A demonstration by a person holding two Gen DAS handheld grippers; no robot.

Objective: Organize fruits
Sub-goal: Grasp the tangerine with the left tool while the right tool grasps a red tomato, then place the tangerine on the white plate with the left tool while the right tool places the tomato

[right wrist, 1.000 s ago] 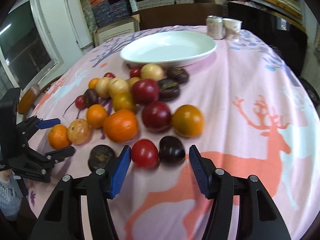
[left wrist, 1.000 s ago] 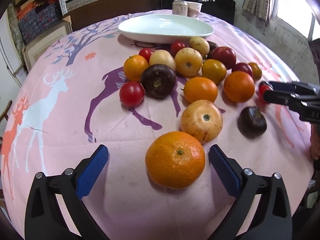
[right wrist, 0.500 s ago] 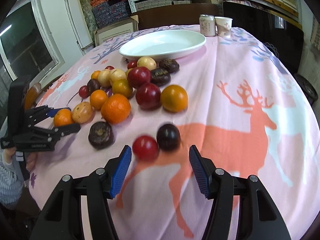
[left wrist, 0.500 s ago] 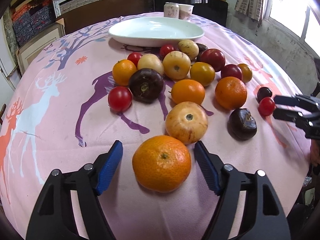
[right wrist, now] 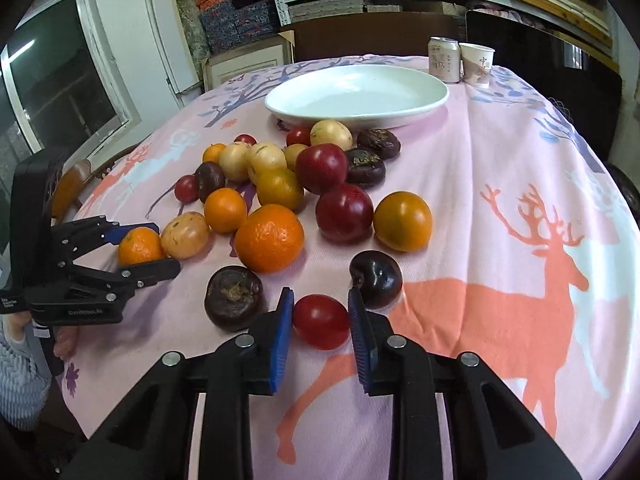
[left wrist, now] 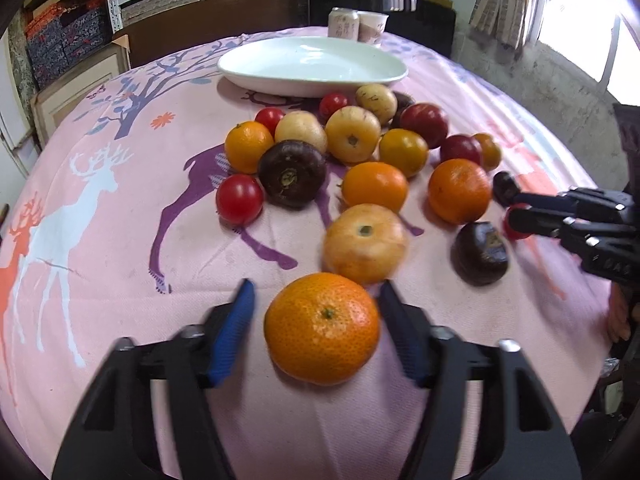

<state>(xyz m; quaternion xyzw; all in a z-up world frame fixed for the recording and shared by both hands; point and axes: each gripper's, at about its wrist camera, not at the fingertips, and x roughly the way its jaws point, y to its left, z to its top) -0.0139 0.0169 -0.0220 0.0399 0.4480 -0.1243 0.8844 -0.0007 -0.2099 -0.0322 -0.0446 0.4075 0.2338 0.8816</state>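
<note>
Many fruits lie in a cluster on the pink deer tablecloth. My left gripper is open around a large orange mandarin, a blue pad on each side with small gaps. It also shows in the right wrist view. My right gripper has its blue pads against both sides of a small red tomato on the cloth. A dark plum sits just beyond the right pad. The white oval plate at the far side is empty.
A drink can and a paper cup stand behind the plate. A dark wrinkled fruit lies left of my right gripper. A yellowish round fruit sits just beyond the mandarin. Shelves and boxes line the far wall.
Both grippers have narrowed. The left pads have come in around the mandarin. The right gripper has closed in on the red tomato, with the dark plum now outside its pads.
</note>
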